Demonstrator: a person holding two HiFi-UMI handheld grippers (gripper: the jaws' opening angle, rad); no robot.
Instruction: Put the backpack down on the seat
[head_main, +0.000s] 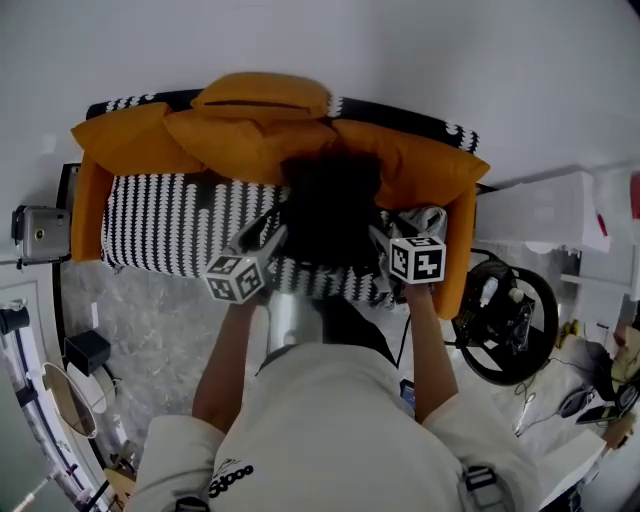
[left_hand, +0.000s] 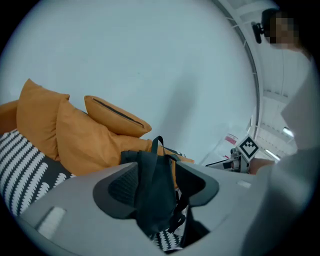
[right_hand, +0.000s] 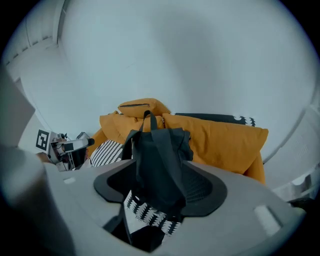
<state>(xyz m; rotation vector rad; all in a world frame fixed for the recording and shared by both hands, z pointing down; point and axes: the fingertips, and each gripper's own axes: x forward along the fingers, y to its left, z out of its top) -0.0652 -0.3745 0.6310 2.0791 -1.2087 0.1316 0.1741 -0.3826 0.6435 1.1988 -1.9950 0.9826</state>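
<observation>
Backpack (head_main: 330, 210) leans before orange cushions (head_main: 250, 135) on striped seat (head_main: 170, 235).

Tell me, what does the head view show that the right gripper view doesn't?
Only the head view: a steering wheel at the right, and the person's forearms. Only the right gripper view: the top loop of the backpack, and the right gripper's jaws standing apart either side of it. Both: the black backpack on the striped seat, against orange cushions.
</observation>
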